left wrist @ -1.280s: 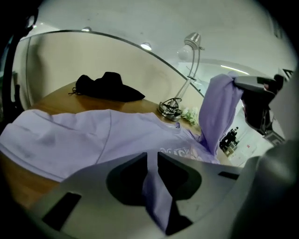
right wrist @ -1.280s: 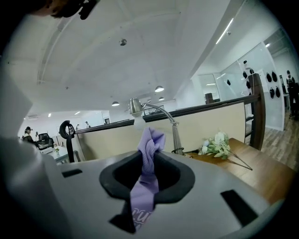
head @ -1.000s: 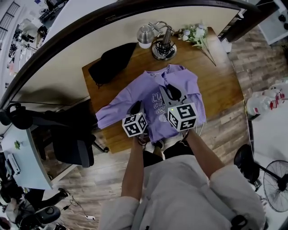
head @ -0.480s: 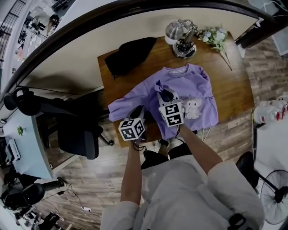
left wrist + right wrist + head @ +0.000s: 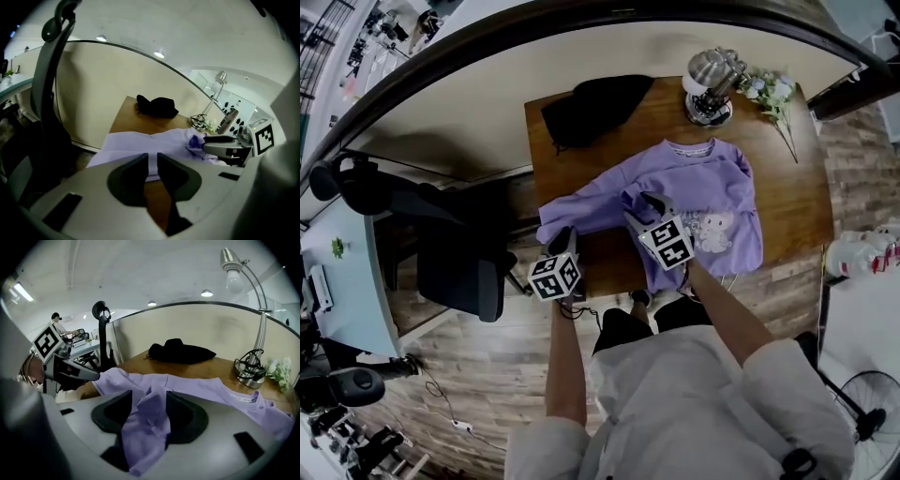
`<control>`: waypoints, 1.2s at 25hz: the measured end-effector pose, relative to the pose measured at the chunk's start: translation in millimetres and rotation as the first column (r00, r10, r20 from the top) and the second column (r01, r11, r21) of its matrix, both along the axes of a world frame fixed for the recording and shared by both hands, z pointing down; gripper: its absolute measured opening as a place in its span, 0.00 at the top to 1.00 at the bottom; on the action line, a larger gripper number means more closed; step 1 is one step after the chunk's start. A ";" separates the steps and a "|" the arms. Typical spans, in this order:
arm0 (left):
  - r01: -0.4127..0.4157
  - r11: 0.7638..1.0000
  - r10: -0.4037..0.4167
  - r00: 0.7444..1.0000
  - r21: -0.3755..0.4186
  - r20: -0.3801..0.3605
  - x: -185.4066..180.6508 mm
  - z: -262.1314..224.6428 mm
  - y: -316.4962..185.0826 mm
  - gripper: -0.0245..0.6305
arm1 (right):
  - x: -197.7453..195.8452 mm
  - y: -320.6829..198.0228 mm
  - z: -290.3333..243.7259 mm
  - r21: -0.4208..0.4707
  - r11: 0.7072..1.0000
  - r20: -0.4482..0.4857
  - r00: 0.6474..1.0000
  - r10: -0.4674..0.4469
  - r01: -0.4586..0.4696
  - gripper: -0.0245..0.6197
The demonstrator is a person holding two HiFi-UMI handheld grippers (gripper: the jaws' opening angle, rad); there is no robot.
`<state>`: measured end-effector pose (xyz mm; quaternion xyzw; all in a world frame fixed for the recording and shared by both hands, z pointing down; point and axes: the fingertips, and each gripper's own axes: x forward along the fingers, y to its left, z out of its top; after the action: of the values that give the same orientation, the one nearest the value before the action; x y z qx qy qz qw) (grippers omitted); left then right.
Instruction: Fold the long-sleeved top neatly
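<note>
Now the top [image 5: 717, 187] lies face up on the table [image 5: 802, 202], collar toward 12 o'clock and hem at the near edge at 6, so the person stands square to it and can work both sides. One sleeve [image 5: 577, 208] runs out flat toward 8 o'clock, not yet folded in. The right gripper [image 5: 645, 202] sits over the chest at about 9 o'clock of the printed figure, pointing down and away from the person. Its jaws have just been opening and now stand well apart, with a bunched fold [image 5: 147, 420] of the purple cloth between them and draped over the gripper's body. The pads do not seem to press on it, so I judge this a release, with the fold laid down on the front. The left gripper [image 5: 566, 238] hangs at 8 o'clock of the top, just off the sleeve's near edge. Its jaws are almost together with only a thin slit between them, through which cloth and bare wood show, and it has hold of nothing. It is probably placed there to take the sleeve next, and would need to open wider first. A lamp [image 5: 711, 80] and flowers [image 5: 773, 92] stand at 12 to 1 o'clock, and a black bag [image 5: 595, 105] at 11, all apart from the top and out of the way.
</note>
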<state>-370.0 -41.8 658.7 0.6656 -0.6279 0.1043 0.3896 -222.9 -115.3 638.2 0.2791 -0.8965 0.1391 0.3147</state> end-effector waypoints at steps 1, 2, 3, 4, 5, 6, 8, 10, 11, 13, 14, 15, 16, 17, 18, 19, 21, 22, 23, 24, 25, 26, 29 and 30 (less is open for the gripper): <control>0.032 1.000 -0.031 0.999 -0.003 0.005 -14.5 1.8 4.9 0.87 | -0.9 -1.8 -0.7 -0.002 1.000 0.007 1.000 0.003 -0.003 0.60; 0.064 0.998 -0.064 0.998 -0.007 0.007 -29.0 4.7 10.1 0.87 | -3.0 -1.8 1.7 -0.013 1.000 -0.002 1.000 -0.010 0.010 0.58; 0.095 0.995 -0.095 0.995 -0.015 0.007 -42.9 8.9 15.8 0.86 | -6.1 -0.2 6.9 -0.027 0.999 -0.022 0.999 -0.036 0.036 0.54; 0.122 0.992 -0.122 0.993 -0.025 0.008 -55.5 13.9 22.2 0.86 | -9.1 2.8 14.4 -0.047 0.997 -0.050 0.996 -0.067 0.065 0.55; 0.142 0.989 -0.142 0.990 -0.035 0.011 -66.6 19.1 29.1 0.86 | -11.3 6.6 23.3 -0.074 0.993 -0.081 0.992 -0.095 0.090 0.55; 0.159 0.986 -0.158 0.987 -0.045 0.012 -76.0 24.3 36.4 0.84 | -12.3 10.6 32.3 -0.106 0.989 -0.108 0.987 -0.118 0.107 0.52; 0.198 0.978 -0.199 0.980 -0.063 -0.007 -90.9 34.4 51.0 0.82 | -12.0 16.4 45.7 -0.156 0.981 -0.143 0.980 -0.141 0.118 0.48; 0.256 0.964 -0.261 0.963 -0.072 -0.072 -101.6 44.7 63.6 0.80 | -10.3 17.8 49.9 -0.169 0.980 -0.154 0.979 -0.134 0.108 0.48; 0.292 0.953 -0.300 0.946 -0.075 -0.127 -106.4 50.4 68.3 0.79 | -10.0 17.7 50.1 -0.169 0.980 -0.158 0.979 -0.130 0.103 0.48; 0.376 0.923 -0.385 0.877 -0.089 -0.287 -116.3 64.1 75.1 0.74 | -11.6 17.4 49.9 -0.168 0.981 -0.165 0.979 -0.123 0.095 0.48; 0.421 0.901 -0.426 0.819 -0.103 -0.385 -120.8 71.2 77.9 0.72 | -12.5 17.6 50.2 -0.168 0.981 -0.169 0.978 -0.122 0.093 0.48; 0.462 0.879 -0.458 0.744 -0.121 -0.486 -124.1 77.8 79.8 0.70 | -13.2 17.9 50.7 -0.168 0.981 -0.172 0.977 -0.122 0.093 0.48; 0.494 0.858 -0.475 0.653 -0.143 -0.590 -125.8 83.7 80.2 0.68 | -13.7 17.9 51.3 -0.167 0.982 -0.176 0.977 -0.123 0.093 0.48; 0.518 0.839 -0.474 0.546 -0.166 -0.691 -126.4 88.9 79.0 0.67 | -14.1 17.6 51.8 -0.164 0.982 -0.181 0.976 -0.122 0.092 0.48; 0.539 0.819 -0.463 0.423 -0.195 -0.779 -127.0 94.1 77.2 0.66 | -14.5 17.3 52.3 -0.160 0.983 -0.189 0.975 -0.121 0.091 0.48; 0.559 0.797 -0.453 0.298 -0.231 -0.840 -128.6 100.7 76.5 0.66 | -14.8 17.3 53.1 -0.154 0.984 -0.199 0.972 -0.122 0.092 0.47; 0.569 0.763 -0.448 0.126 -0.305 -0.885 -131.6 120.3 78.8 0.65 | -15.3 18.7 55.0 -0.145 0.984 -0.225 0.965 -0.133 0.102 0.46; 0.555 0.765 -0.451 0.098 -0.327 -0.887 -130.3 131.0 79.5 0.65 | -15.4 19.3 55.7 -0.146 0.984 -0.234 0.962 -0.138 0.106 0.46; 0.535 0.773 -0.457 0.097 -0.341 -0.884 -127.1 140.2 78.9 0.64 | -15.2 19.2 56.0 -0.148 0.983 -0.241 0.960 -0.141 0.108 0.46; 0.516 0.781 -0.464 0.100 -0.353 -0.880 -122.9 146.8 77.3 0.63 | -15.0 18.5 55.9 -0.150 0.983 -0.245 0.959 -0.144 0.109 0.46; 0.507 0.782 -0.466 0.090 -0.363 -0.880 -119.6 150.7 75.5 0.61 | -14.8 17.8 55.9 -0.151 0.982 -0.247 0.958 -0.145 0.110 0.46; 0.513 0.776 -0.463 0.071 -0.366 -0.883 -118.9 153.0 74.0 0.61 | -14.8 17.4 56.1 -0.151 0.982 -0.249 0.957 -0.148 0.112 0.45; 0.594 0.749 -0.448 0.130 -0.293 -0.885 -135.0 159.4 76.0 0.59 | -16.8 17.7 56.7 -0.149 0.982 -0.250 0.956 -0.152 0.117 0.45; 0.609 0.757 -0.444 0.215 -0.236 -0.870 -140.8 161.7 78.1 0.59 | -17.2 18.1 56.6 -0.148 0.982 -0.248 0.957 -0.152 0.117 0.45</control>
<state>-510.8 36.3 820.4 0.3885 -0.5158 -0.4510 0.6161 -240.0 -97.2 694.8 0.2117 -0.8535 0.1387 0.4555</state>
